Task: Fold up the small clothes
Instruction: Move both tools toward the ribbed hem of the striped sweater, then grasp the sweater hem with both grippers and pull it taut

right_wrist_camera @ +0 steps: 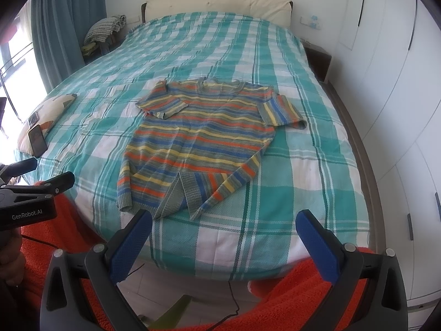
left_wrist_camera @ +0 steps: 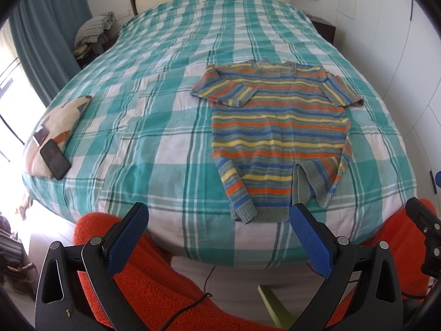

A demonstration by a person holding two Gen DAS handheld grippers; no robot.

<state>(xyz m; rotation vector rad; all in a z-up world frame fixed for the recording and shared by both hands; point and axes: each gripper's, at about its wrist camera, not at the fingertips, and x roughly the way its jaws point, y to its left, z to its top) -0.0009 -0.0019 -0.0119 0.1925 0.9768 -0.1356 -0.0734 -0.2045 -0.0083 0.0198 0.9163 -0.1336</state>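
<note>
A striped knit sweater [left_wrist_camera: 278, 135] lies flat near the foot edge of the bed [left_wrist_camera: 171, 127], both sleeves folded in, its hem corner flipped up. The left gripper [left_wrist_camera: 217, 237] and right gripper [right_wrist_camera: 223, 245] hover off the foot edge, fingers spread wide, holding nothing. A phone [left_wrist_camera: 55, 159] rests on a cushion [left_wrist_camera: 59, 127] at the bed's left edge.

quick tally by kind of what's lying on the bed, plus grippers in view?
Striped sweater: 1
Patterned cushion: 1
Phone, lying on the cushion: 1
Small dark card-like item beside the phone, kind unclear: 1
Grippers, left gripper and right gripper, both open and empty: 2
Total: 6
</note>
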